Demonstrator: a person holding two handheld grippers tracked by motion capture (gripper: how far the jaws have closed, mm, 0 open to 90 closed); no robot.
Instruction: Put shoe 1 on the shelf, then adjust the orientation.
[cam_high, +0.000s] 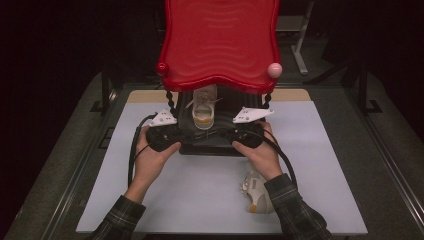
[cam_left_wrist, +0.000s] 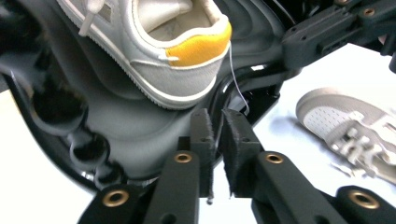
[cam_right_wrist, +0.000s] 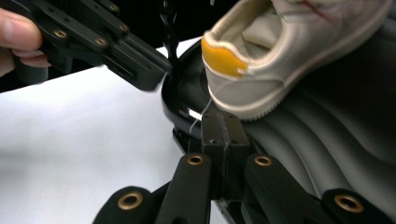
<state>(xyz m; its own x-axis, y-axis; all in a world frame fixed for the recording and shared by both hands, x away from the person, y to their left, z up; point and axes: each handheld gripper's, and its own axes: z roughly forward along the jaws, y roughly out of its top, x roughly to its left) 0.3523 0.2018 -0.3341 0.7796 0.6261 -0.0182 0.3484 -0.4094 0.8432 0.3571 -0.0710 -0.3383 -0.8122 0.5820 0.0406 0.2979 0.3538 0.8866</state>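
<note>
A cream sneaker with a yellow heel tab (cam_high: 204, 112) (cam_left_wrist: 173, 60) (cam_right_wrist: 280, 51) stands on the black ribbed lower tray (cam_high: 200, 148) (cam_left_wrist: 121, 126) (cam_right_wrist: 327, 135) of a stand, heel towards me. A thin white thread (cam_left_wrist: 236, 79) (cam_right_wrist: 201, 114) hangs from the heel. My left gripper (cam_high: 186, 133) (cam_left_wrist: 218, 119) is at the tray's front rim, its jaws a narrow slit apart, the thread beside them. My right gripper (cam_high: 226, 134) (cam_right_wrist: 223, 121) has its jaws shut tight at the same rim, right under the heel. Each gripper appears in the other's view, the right (cam_left_wrist: 322, 32) and the left (cam_right_wrist: 140, 70).
A red wavy tray (cam_high: 220, 40) tops the stand on twisted black posts (cam_high: 171, 102), overhanging the sneaker. A second cream sneaker (cam_high: 257, 192) (cam_left_wrist: 350, 121) lies on the white mat (cam_high: 190, 195) by the right forearm. Dark floor surrounds the table.
</note>
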